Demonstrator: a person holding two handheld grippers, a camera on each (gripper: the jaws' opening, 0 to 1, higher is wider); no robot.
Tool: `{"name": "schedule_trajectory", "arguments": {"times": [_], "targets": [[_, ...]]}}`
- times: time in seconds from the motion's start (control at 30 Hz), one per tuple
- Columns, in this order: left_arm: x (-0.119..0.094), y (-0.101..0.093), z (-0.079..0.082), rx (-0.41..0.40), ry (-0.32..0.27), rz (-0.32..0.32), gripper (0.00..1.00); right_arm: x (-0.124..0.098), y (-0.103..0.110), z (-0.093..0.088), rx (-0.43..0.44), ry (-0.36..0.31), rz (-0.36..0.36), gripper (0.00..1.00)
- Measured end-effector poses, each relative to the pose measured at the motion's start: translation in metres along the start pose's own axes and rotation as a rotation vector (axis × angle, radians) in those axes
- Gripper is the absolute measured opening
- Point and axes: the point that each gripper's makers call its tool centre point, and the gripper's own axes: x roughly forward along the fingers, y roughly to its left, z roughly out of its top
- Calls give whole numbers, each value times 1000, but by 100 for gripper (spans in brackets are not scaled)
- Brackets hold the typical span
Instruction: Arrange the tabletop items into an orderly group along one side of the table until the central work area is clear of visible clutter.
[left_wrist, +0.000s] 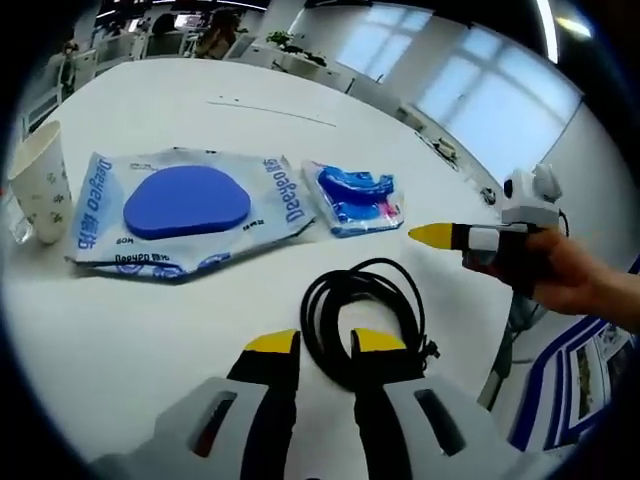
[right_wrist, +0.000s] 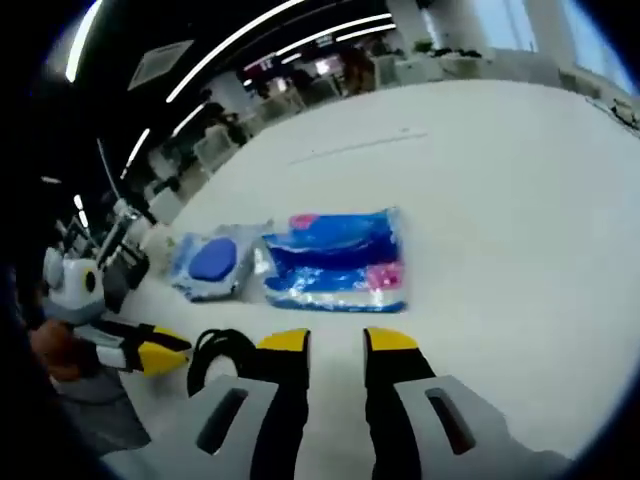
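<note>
Legible print was found on one item: the clear plastic packet (left_wrist: 185, 215) holding a blue oval pad, seen in the left gripper view, carries the brand word "Deeyeo" in blue along its right edge, repeated on its left edge and again along its lower edge. Further small characters beside that brand word and a short mark near the lower left corner are too small to read. Printing on the smaller blue and pink packet (left_wrist: 354, 197) and the pattern on the paper cup (left_wrist: 40, 180) yield no readable text.
</note>
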Motion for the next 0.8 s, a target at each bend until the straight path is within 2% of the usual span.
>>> {"name": "schedule_trajectory", "arguments": {"times": [0.03, 0.1, 0.17, 0.27, 0.53, 0.63, 0.7, 0.8], "targets": [[0, -1, -1, 2, 2, -1, 17, -2, 6, -4, -17, 7, 14, 20], [0, -1, -1, 7, 3, 1, 17, -3, 17, -8, 16, 5, 63, 22], [0, 0, -3, 8, 7, 3, 17, -4, 27, -12, 15, 2, 91, 24], [0, 0, -4, 15, 12, 5, 16, -3, 48, -24, -74, 53, 148, 25], [1, -2, -5, 15, 10, 11, 14, 11, 45, -35, -108, 105, 122, 24], [1, -2, -8, 27, 18, 13, 12, 12, 45, -38, -112, 114, 115, 21], [2, -1, -11, 42, 28, 20, 8, 13, 45, -42, -145, 133, 106, 18], [3, -1, -10, 46, 25, 23, 9, 13, 44, -43, -167, 137, 96, 16]]}}
